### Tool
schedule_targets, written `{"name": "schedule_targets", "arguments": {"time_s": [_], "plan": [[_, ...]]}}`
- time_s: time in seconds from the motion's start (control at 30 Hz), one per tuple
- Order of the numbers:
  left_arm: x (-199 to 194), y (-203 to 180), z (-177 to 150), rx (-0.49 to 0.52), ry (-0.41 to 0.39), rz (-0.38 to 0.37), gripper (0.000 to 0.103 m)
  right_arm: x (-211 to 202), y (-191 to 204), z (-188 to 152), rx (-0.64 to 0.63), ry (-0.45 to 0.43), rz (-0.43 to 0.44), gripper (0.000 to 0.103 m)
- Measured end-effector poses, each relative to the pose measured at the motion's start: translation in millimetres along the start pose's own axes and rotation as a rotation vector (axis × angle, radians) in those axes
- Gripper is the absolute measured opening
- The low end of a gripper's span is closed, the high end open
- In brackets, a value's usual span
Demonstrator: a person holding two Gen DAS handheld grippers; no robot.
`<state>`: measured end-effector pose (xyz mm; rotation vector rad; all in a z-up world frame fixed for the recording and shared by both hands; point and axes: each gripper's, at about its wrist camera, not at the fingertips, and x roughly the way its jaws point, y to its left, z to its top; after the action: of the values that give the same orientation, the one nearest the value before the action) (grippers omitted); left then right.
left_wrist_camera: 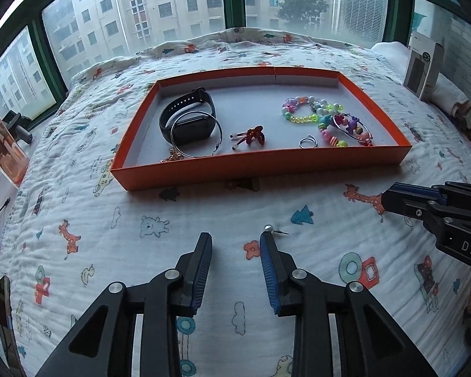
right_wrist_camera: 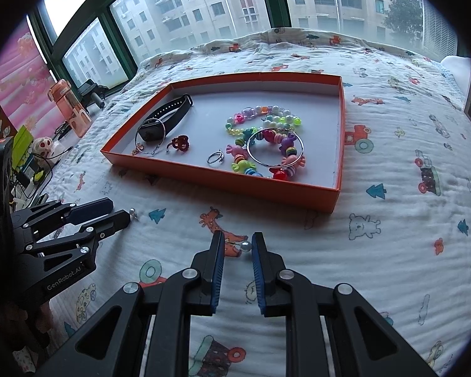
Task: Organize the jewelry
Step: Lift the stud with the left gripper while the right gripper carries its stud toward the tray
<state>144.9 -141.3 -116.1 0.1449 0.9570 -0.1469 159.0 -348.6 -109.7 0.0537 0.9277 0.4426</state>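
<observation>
The left gripper (left_wrist_camera: 235,240) stands released, jaws apart; a pearl stud earring (left_wrist_camera: 270,228) lies on the printed blanket (left_wrist_camera: 204,213) just past its right fingertip. The right gripper (right_wrist_camera: 238,245) grasps a second pearl earring (right_wrist_camera: 246,245) between its pads, low in the frame's centre. Beyond both, toward the upper middle, the orange tray (left_wrist_camera: 267,169) holds a black watch (left_wrist_camera: 188,116), hoops, a ring (right_wrist_camera: 215,157) and coloured beads (right_wrist_camera: 260,135).

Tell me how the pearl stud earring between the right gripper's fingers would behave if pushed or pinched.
The pearl stud earring has a round bead, so it would likely roll or pivot on its thin pin if nudged. It looks glossy, so it may slip from the right gripper. It seems tiny and light, and could sink into the wrinkled blanket.
</observation>
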Motion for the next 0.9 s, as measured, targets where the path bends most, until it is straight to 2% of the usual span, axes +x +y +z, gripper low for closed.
{"name": "schedule_targets", "arguments": {"time_s": [0.23, 0.47, 0.6, 0.67, 0.9], "plan": [[-2.7, -18.2, -1.9, 0.068, -0.015, -0.053, 0.035, 1.6, 0.3, -0.2, 0.005, 0.001, -0.002, 0.020], [1.4, -28.5, 2.9, 0.094, -0.031, -0.060, 0.034, 3.0, -0.5, 0.2, 0.007, 0.003, -0.001, 0.020], [2.9, -28.2, 4.0, 0.095, -0.030, -0.079, 0.028, 2.6, -0.3, 0.1, 0.008, 0.002, -0.002, 0.020], [3.3, -28.8, 4.1, 0.101, -0.031, -0.091, 0.021, 2.3, 0.4, 0.0, 0.008, 0.002, -0.002, 0.020], [3.6, -27.6, 4.0, 0.093, -0.032, -0.112, 0.017, 2.5, 0.3, 0.3, 0.008, 0.003, -0.005, 0.020]]}}
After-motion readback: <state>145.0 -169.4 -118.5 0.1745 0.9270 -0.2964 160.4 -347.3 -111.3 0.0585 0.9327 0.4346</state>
